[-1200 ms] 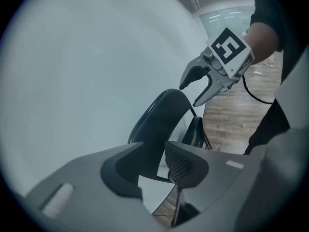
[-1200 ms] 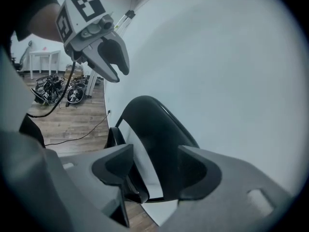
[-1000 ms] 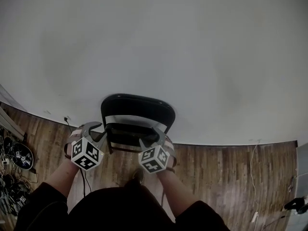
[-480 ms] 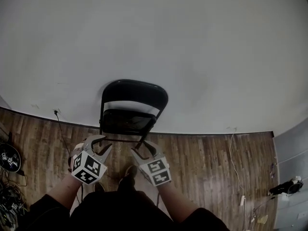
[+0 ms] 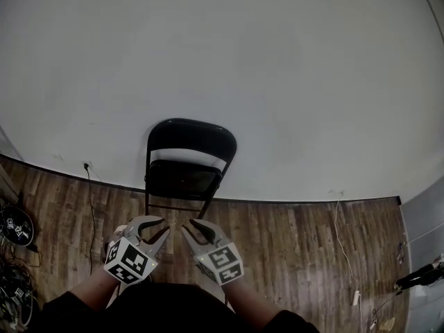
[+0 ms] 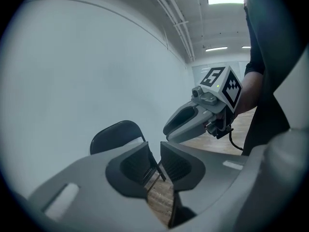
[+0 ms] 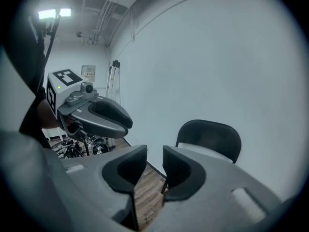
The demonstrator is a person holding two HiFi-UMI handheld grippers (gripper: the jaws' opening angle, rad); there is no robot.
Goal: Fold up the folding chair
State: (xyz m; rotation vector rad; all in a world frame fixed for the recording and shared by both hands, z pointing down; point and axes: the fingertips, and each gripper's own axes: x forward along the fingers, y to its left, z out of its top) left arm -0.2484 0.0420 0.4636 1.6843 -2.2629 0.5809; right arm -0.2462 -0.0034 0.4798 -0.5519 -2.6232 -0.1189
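Head view shows the black folding chair (image 5: 189, 161) standing on the wood floor (image 5: 298, 241) at the foot of the white wall (image 5: 277, 82), its seat seemingly tipped up beneath the backrest. The left gripper (image 5: 165, 225) and right gripper (image 5: 189, 225) hover side by side near the person's body, well apart from the chair. Both sets of jaws have just been closing and stand at a narrow gap with nothing between them. If the fold is finished, the sound course is to keep both grippers clear and check that the chair rests steady. If the seat is not flat, go back in at the frame sides. Whether the seat lies fully against the frame, and whether the backrest touches the wall, cannot be told; the jaws cover the chair's legs in both gripper views
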